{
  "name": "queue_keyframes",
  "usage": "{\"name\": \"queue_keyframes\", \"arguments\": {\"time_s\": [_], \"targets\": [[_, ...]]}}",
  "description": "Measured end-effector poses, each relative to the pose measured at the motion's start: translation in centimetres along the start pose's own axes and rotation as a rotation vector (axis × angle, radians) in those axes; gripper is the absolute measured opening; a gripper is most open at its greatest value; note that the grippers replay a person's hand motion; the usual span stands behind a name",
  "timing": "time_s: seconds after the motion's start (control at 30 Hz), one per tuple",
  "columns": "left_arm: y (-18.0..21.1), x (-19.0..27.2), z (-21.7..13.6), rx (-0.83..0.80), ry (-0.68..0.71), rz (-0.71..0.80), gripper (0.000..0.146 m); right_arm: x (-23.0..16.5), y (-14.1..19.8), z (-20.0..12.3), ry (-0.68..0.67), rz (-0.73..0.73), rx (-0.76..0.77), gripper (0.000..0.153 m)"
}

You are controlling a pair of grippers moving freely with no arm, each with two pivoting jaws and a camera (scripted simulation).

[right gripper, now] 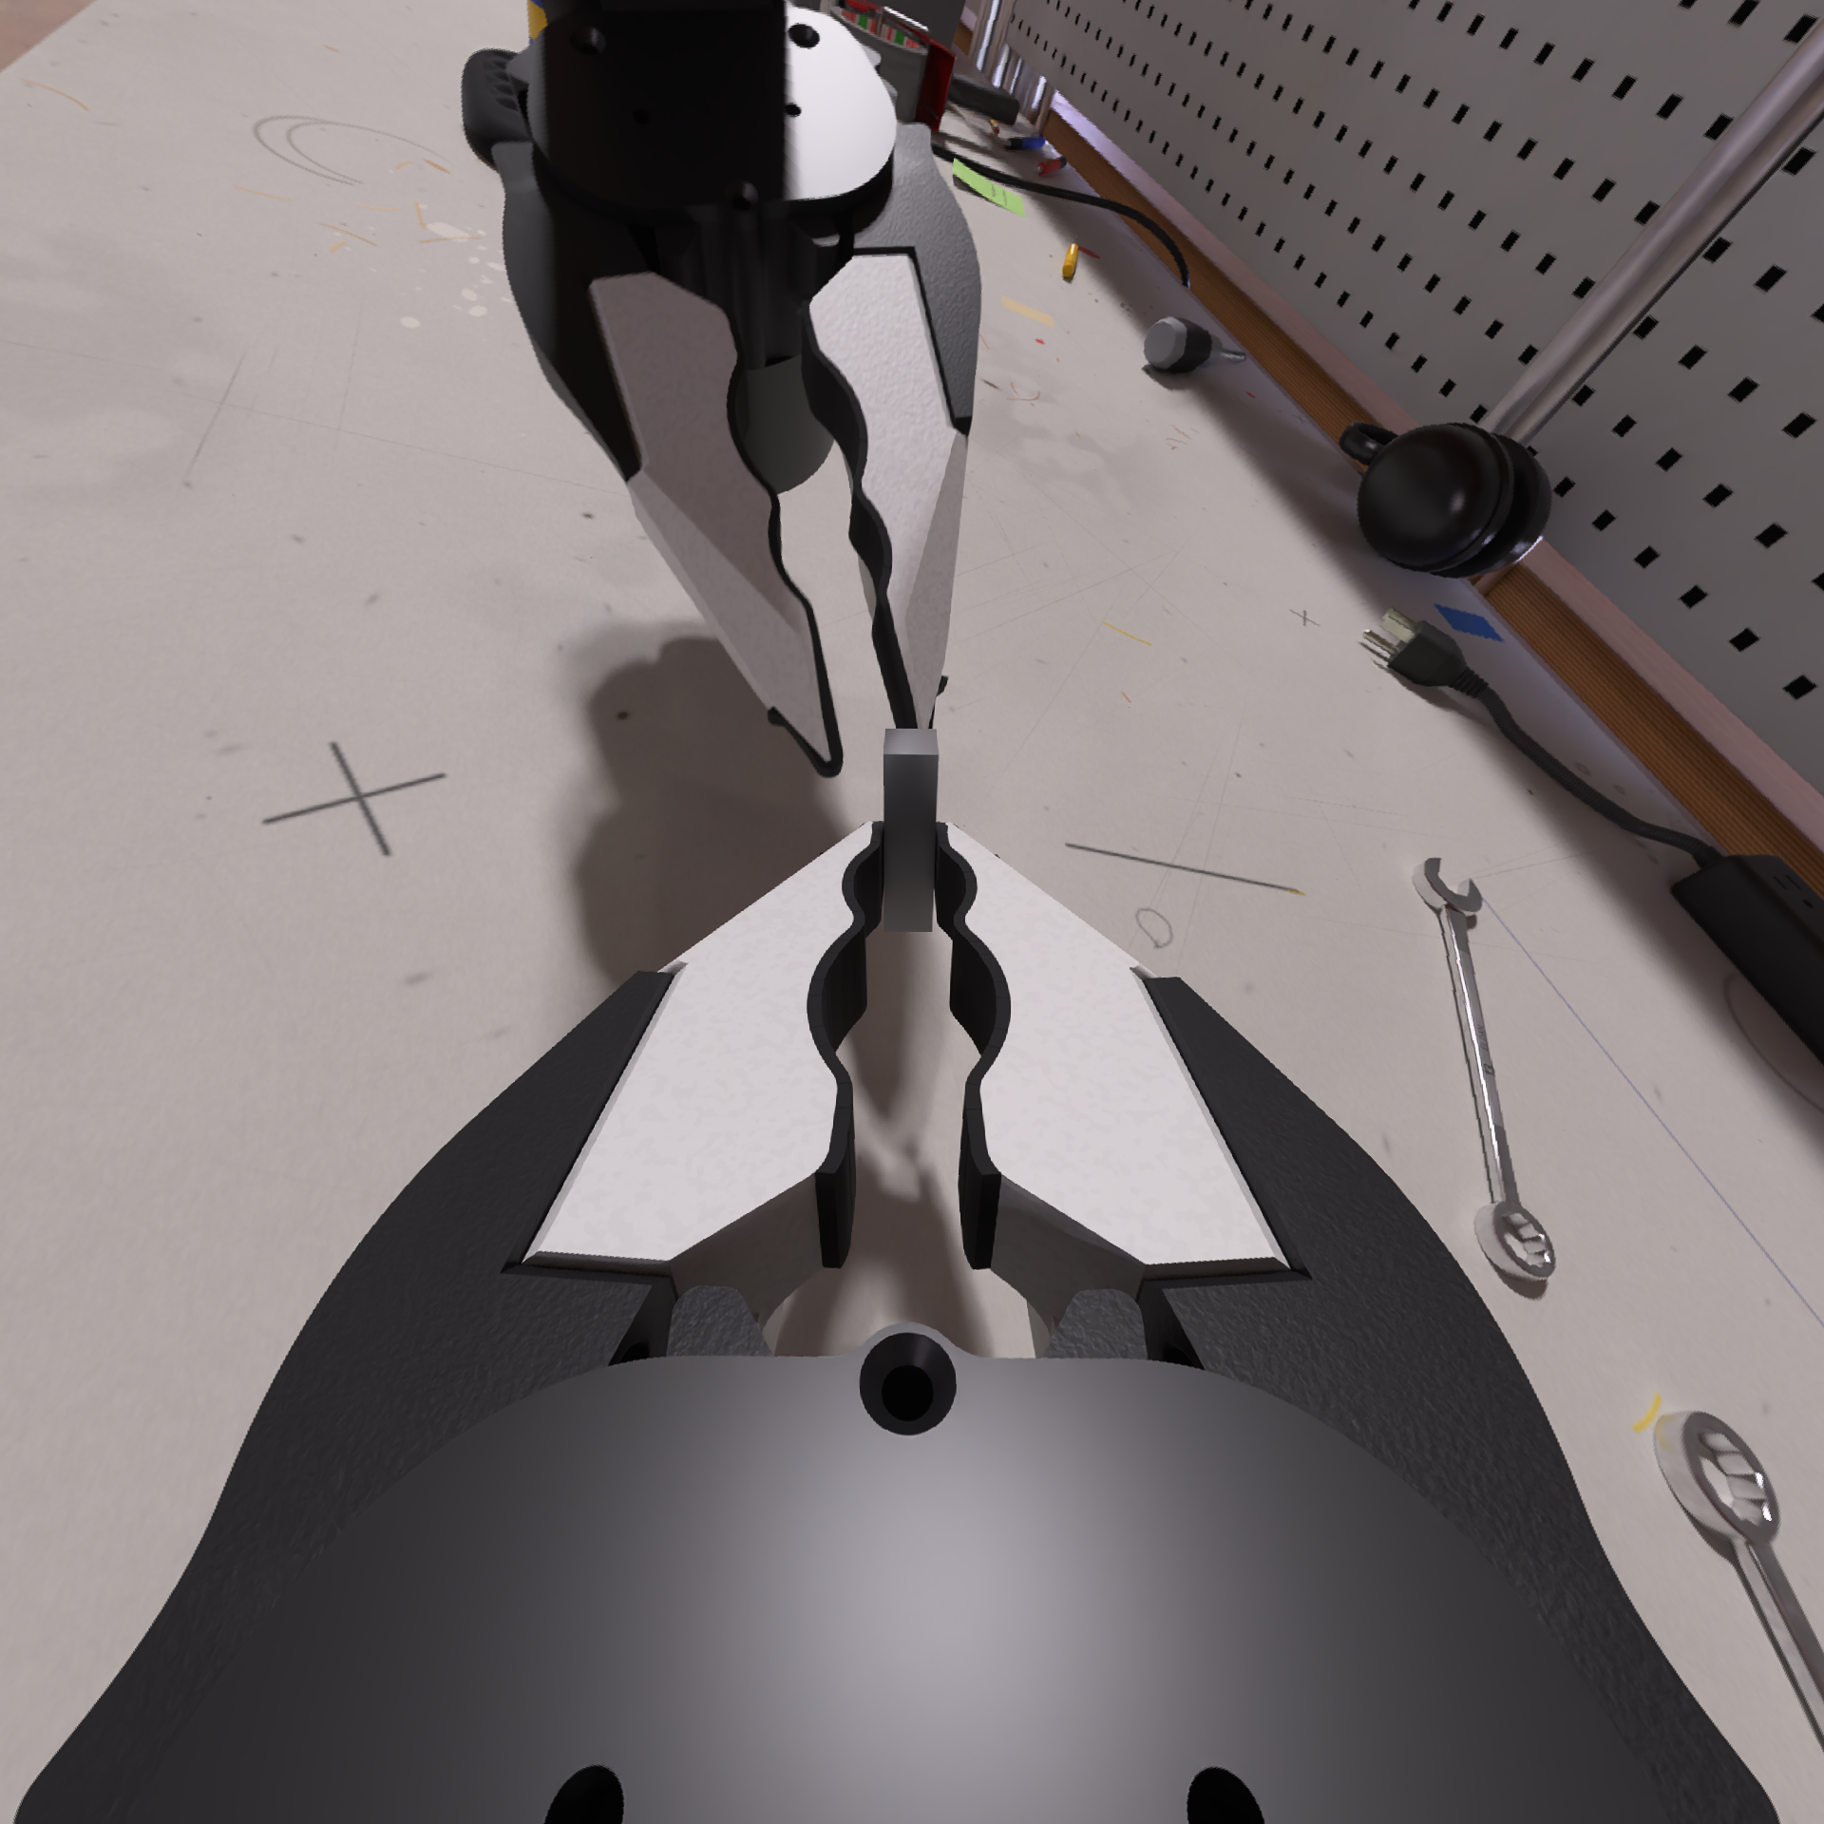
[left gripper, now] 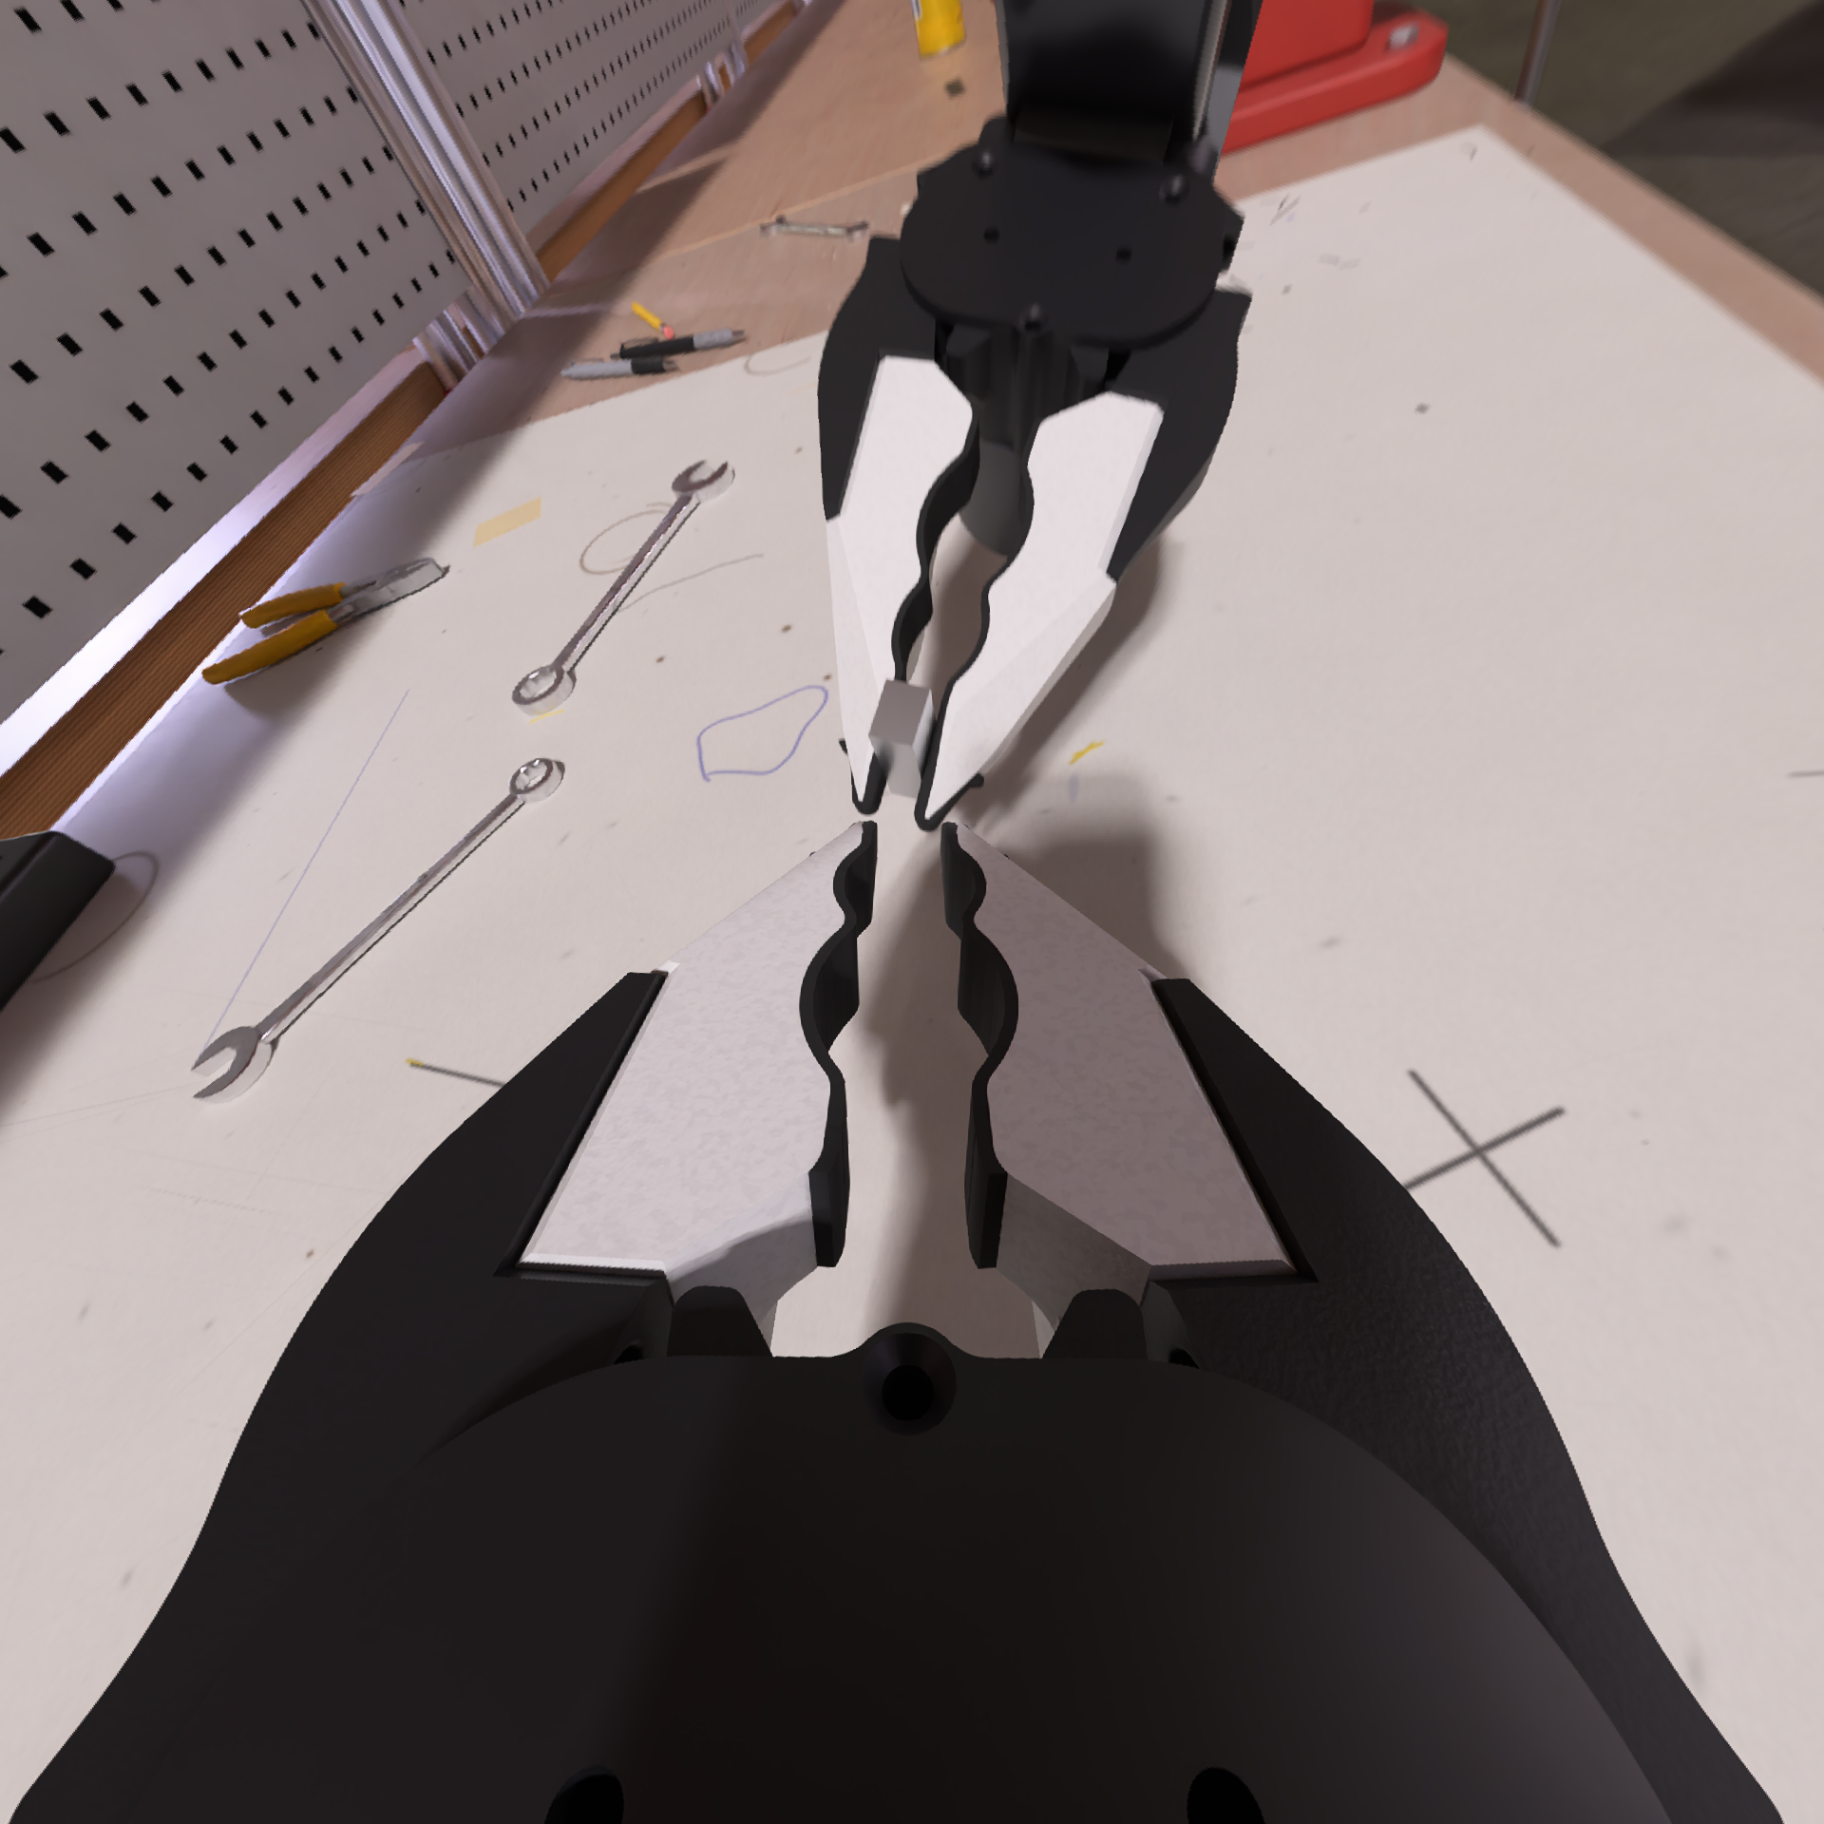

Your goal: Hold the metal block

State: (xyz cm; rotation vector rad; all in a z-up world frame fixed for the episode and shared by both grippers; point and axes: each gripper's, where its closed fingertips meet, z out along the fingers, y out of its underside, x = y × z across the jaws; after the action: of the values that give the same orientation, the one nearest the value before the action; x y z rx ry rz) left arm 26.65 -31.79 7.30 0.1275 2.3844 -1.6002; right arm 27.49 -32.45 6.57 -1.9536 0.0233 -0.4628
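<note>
- The right claw [right gripper: 903, 839] is clamped on the metal block [right gripper: 908, 829], which sits between its fingertips and juts out beyond them, above the table [right gripper: 247, 592].
- The left claw [left gripper: 908, 839] faces it tip to tip, its jaws narrowly apart and holding nothing.
- The block looks rigid, dense and smooth, so probably slippery; grip its flat opposite faces squarely.

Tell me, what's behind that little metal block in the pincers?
Behind the metal block, held by the right gripper, the left gripper faces it, tips open and empty. The block hides the table directly behind it.
</note>
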Motion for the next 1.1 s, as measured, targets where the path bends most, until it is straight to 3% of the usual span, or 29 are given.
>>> {"name": "queue_keyframes", "arguments": {"time_s": [0.13,0.4,0.6,1.1], "targets": [[-0.9,0.1,-0.5,0.059,0.013,-0.013,0.000,-0.3,-0.1,0.1,-0.015,-0.004,0.004,0.009],[0.8,0.1,0.2,-0.055,-0.012,0.042,0.000,-0.3,0.4,0.3,-0.020,-0.007,-0.024,0.009],[1.3,-1.0,-0.1,-0.079,-0.063,-0.006,0.000,-0.1,0.3,0.1,-0.010,-0.003,-0.011,0.009],[1.7,-0.3,0.5,-0.109,-0.030,-0.024,0.000,-0.1,0.2,0.1,-0.009,-0.006,-0.008,0.009]]}}
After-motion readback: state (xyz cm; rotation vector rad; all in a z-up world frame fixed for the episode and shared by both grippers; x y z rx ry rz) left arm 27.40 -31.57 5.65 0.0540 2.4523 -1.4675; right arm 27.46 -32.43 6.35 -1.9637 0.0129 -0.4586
